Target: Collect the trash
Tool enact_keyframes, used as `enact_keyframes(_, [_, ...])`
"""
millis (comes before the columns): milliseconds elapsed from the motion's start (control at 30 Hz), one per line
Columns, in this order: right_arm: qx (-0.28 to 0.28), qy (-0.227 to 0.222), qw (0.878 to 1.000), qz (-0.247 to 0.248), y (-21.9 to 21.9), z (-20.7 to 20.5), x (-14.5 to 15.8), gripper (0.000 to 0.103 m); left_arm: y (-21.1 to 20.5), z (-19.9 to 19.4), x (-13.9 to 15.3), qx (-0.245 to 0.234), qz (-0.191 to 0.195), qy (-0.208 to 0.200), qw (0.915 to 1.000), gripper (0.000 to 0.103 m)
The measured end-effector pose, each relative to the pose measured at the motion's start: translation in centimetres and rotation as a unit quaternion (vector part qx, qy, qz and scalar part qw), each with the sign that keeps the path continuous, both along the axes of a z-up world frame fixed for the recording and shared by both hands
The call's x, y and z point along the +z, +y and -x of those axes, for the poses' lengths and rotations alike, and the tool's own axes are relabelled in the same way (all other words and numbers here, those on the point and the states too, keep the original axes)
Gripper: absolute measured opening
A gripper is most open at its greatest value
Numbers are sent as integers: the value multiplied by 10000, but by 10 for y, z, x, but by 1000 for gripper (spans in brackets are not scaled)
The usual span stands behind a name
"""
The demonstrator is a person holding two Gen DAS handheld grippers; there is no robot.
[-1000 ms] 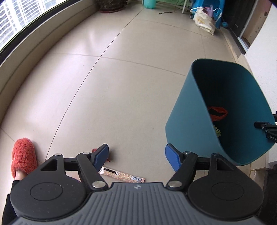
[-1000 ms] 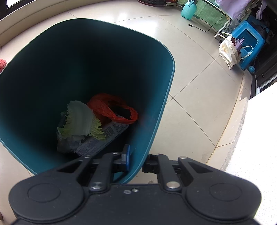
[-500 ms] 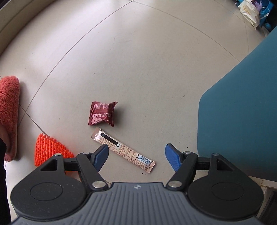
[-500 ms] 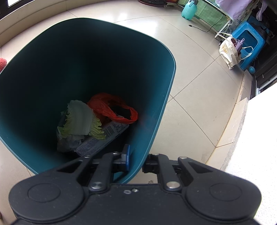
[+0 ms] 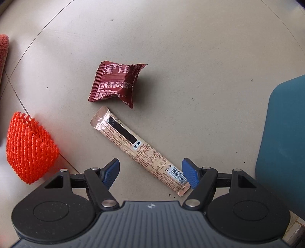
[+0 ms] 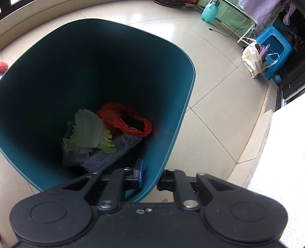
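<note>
In the left wrist view a long tan snack wrapper [image 5: 141, 148] lies on the tiled floor, its barcode end between my open left gripper's [image 5: 150, 171] blue pads. A crumpled dark red wrapper [image 5: 114, 84] lies just beyond it. An orange foam fruit net [image 5: 28, 148] lies to the left. The teal trash bin's side [image 5: 282, 137] is at the right. In the right wrist view my right gripper [image 6: 150, 175] is shut on the teal bin's near wall [image 6: 162, 152]. Inside lie a cabbage leaf [image 6: 87, 129], an orange plastic bag [image 6: 124, 118] and a printed packet [image 6: 112, 150].
A red fuzzy slipper [image 5: 3, 47] is at the far left. A white step or ledge [image 6: 266, 143] runs along the right of the bin. Far off stand a blue stool [image 6: 274, 45], a cream tote bag [image 6: 251, 59] and a teal spray bottle [image 6: 209, 9].
My left gripper has tilted down and dropped toward the floor, so the tan wrapper now sits between its open fingers. The right gripper still holds the bin in the same place.
</note>
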State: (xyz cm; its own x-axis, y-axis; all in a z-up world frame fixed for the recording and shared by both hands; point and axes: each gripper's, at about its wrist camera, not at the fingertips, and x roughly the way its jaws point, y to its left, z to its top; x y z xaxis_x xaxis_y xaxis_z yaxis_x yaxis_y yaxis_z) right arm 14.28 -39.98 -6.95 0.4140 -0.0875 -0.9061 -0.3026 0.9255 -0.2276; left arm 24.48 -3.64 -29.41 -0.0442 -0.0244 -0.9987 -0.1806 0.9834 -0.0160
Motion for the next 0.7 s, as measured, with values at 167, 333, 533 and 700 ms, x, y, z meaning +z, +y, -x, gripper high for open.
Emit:
enact_keyframes(167, [0,-7,10000,6,0,0,0,12,0,2,-10,68,22,95,9999,71])
enact_keyframes(333, [0,-5,10000,35,1,0,0,12,5,7,-12,58,-65,21,10000,72])
enact_keyframes(533, [0,-5,10000,40,1,0,0,12,12,15,-6,39,-109,-100,9999,54])
enact_keyframes(700, [2,-8,10000,48,1,0,0,12,21,19,0,59,-131,-138,9998,31])
